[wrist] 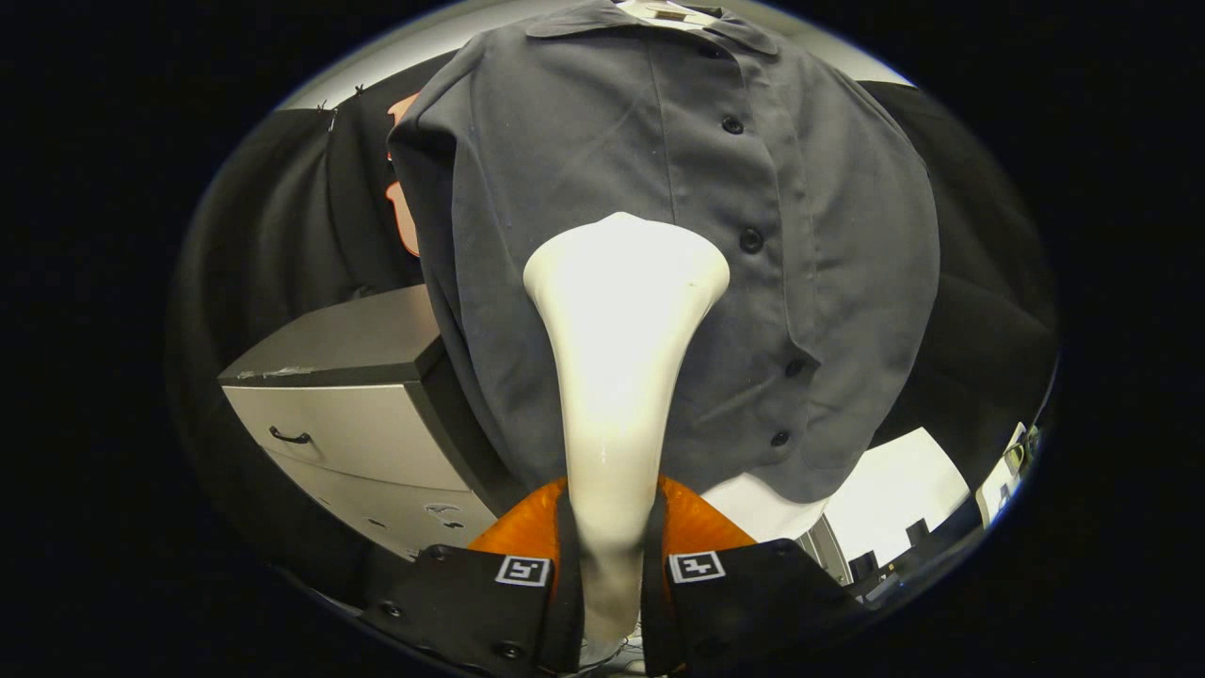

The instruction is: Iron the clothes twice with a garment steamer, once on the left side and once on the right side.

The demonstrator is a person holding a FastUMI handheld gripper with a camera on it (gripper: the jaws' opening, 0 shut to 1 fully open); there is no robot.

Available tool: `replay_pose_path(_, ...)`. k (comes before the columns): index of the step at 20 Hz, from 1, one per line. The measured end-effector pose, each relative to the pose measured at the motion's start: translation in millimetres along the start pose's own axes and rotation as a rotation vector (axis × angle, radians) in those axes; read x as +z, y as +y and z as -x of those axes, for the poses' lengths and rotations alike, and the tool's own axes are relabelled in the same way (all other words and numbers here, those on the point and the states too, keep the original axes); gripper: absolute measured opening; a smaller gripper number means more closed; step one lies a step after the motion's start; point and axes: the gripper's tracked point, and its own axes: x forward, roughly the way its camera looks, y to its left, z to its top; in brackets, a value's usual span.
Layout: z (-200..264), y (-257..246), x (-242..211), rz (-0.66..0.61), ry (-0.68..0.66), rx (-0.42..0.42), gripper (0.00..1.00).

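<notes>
— Beyond the tongs, what hangs there?
— A dark grey button-front shirt of plain woven cloth (659, 235), the largest thing in sight. It hangs upright, collar at twelve o'clock, hem falling toward six. Its row of dark buttons runs down just to the three o'clock side of the middle.

— And behind it?
— Black cloth, the booth's wall (273, 235), at nine o'clock and again at three.

— Anything lower down?
— At eight o'clock from the shirt stands a pale grey cabinet with drawers (367, 424); its dark top slab passes behind the shirt's edge, and one drawer carries a small dark curved handle (289, 436).

— Where is the steamer?
— A glossy white garment steamer with a flared, trumpet-shaped head (621, 377) rises from between the fingers toward twelve o'clock. Its wide head lies over the shirt's front, just to the nine o'clock side of the button row. Whether it touches the cloth I cannot tell.

— And the tongs?
— The tongs (610, 565) are clamped on the steamer's narrow neck, one finger pressed against each side.

— Smallest things?
— A square black-and-white marker sits on each finger, the left one (523, 570) and the right one (697, 566).
</notes>
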Motion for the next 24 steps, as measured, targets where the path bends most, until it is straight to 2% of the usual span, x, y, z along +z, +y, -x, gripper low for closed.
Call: replay_pose_path(24,0.9,-14.1,-83.8,-0.011,0.164,-0.044,0.32)
